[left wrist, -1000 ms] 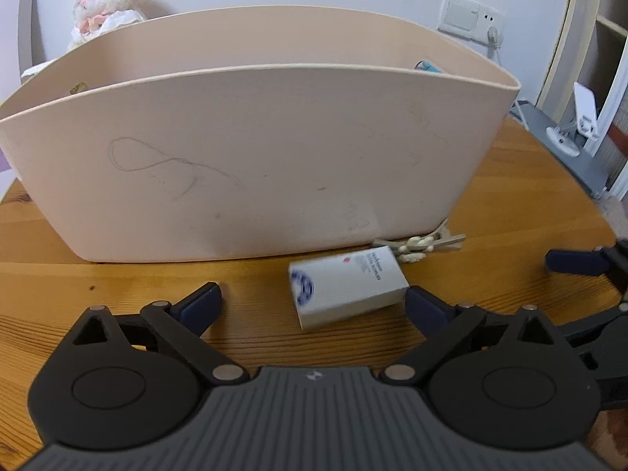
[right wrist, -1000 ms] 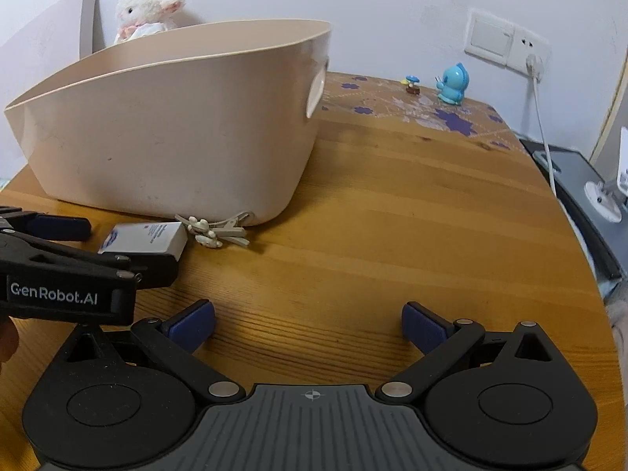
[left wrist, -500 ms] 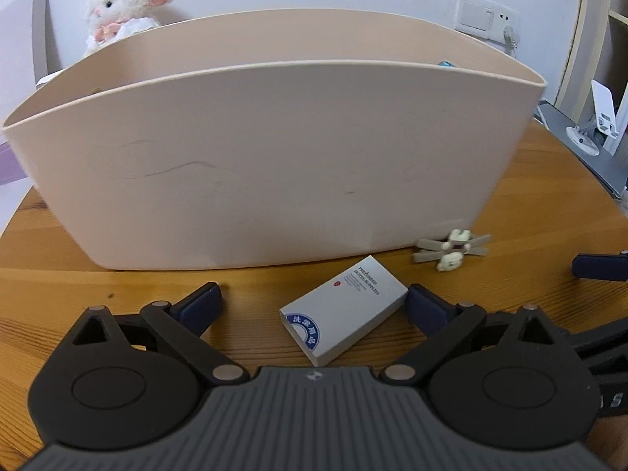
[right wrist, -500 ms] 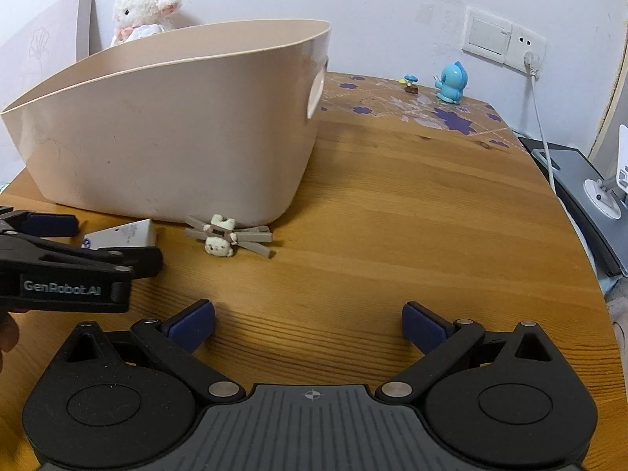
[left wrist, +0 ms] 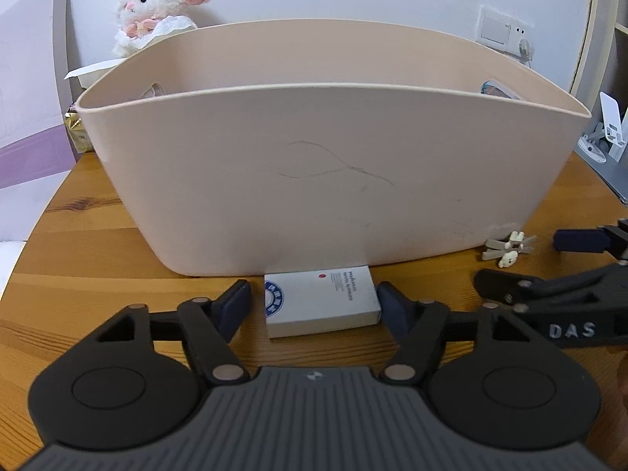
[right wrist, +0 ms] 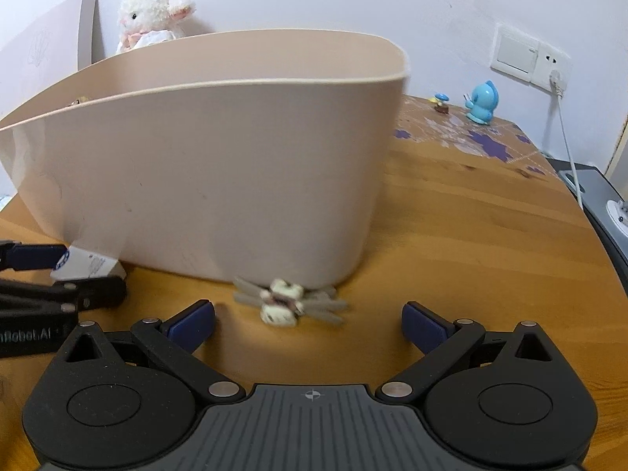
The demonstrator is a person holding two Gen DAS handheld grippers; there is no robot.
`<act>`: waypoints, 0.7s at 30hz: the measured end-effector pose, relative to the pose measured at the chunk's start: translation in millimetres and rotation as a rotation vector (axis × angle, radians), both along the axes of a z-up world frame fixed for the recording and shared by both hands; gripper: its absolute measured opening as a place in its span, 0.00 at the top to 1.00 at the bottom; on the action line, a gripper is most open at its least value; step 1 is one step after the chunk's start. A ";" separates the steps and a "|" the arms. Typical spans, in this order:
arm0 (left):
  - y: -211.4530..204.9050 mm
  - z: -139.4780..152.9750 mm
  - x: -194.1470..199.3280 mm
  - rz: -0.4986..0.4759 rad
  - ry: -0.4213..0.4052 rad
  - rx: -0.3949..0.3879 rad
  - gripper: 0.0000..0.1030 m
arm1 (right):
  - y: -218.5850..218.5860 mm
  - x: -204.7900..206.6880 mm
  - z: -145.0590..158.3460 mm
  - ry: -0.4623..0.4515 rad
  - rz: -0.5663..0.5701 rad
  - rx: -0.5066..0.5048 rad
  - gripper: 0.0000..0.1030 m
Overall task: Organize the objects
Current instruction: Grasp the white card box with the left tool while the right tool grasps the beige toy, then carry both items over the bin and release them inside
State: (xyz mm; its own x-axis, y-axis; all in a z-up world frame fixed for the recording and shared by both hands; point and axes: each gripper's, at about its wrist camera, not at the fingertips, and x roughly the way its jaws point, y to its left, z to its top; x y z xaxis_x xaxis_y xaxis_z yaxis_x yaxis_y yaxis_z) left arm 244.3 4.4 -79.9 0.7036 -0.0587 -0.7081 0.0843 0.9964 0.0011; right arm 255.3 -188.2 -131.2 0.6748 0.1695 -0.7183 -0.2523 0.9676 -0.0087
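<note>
A white box with a blue round logo [left wrist: 321,298] lies on the wooden table against the front wall of a big beige bin [left wrist: 333,180]. My left gripper [left wrist: 314,300] is open, one finger on each side of the box, the right one at its end. A small grey hair clip with white figures [right wrist: 288,303] lies at the bin's right foot; it also shows in the left wrist view [left wrist: 508,249]. My right gripper [right wrist: 308,322] is open and low over the table, the clip just ahead of its fingers. The box also shows in the right wrist view [right wrist: 84,267].
A white plush lamb [left wrist: 157,15] sits behind the bin [right wrist: 219,165]. A blue figurine [right wrist: 482,103] and a tiny mushroom toy [right wrist: 441,103] stand far right near a wall socket with a cable [right wrist: 565,145]. A gold packet [left wrist: 80,133] lies left of the bin.
My left gripper has moved in around the white box, which now lies squarely between its fingers. My right gripper has moved left and forward toward the hair clip, now centred ahead of it.
</note>
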 end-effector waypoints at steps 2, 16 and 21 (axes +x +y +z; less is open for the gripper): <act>0.9 0.3 -0.3 -0.002 -0.001 -0.002 0.31 | 2.5 1.4 -0.7 -0.006 -0.013 0.002 0.00; 6.7 4.7 -5.0 0.019 0.009 -0.006 0.41 | 4.5 -13.6 7.5 -0.016 0.011 0.018 0.46; 12.0 6.8 -13.6 0.032 0.025 -0.012 0.42 | 0.4 -29.0 12.2 0.001 0.022 0.039 0.46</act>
